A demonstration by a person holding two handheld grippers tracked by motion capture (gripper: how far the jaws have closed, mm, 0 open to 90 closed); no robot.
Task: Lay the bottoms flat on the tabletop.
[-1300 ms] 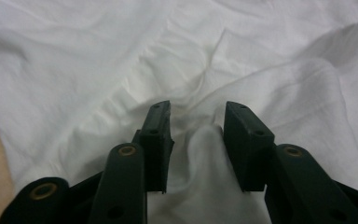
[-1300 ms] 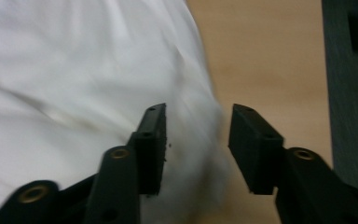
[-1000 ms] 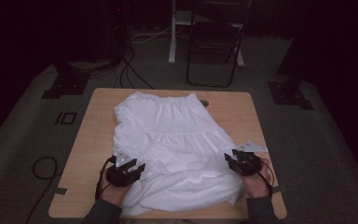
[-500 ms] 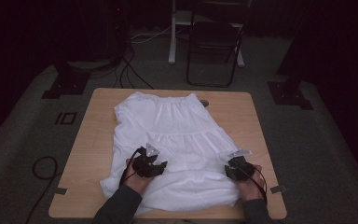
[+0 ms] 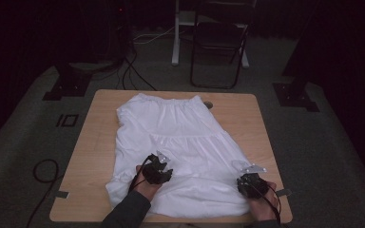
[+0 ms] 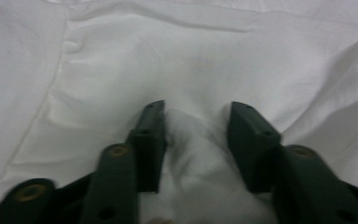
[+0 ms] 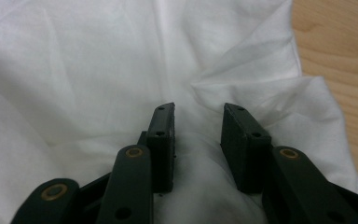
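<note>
Since a second ago the left gripper has slid inward from the near-left hem onto the white dress, while the right gripper has hardly moved at the near-right hem. Each holds its jaws partly apart with a ridge of cloth bunched between them, so the step looks like pinching the near hem. Next, both should close firmly, then carry the hem toward the far waistband; the dress lies flat across the wooden table.

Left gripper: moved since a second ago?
Yes. In the high view the left gripper went from the dress's left edge inward over the cloth, away from the table's left side.
</note>
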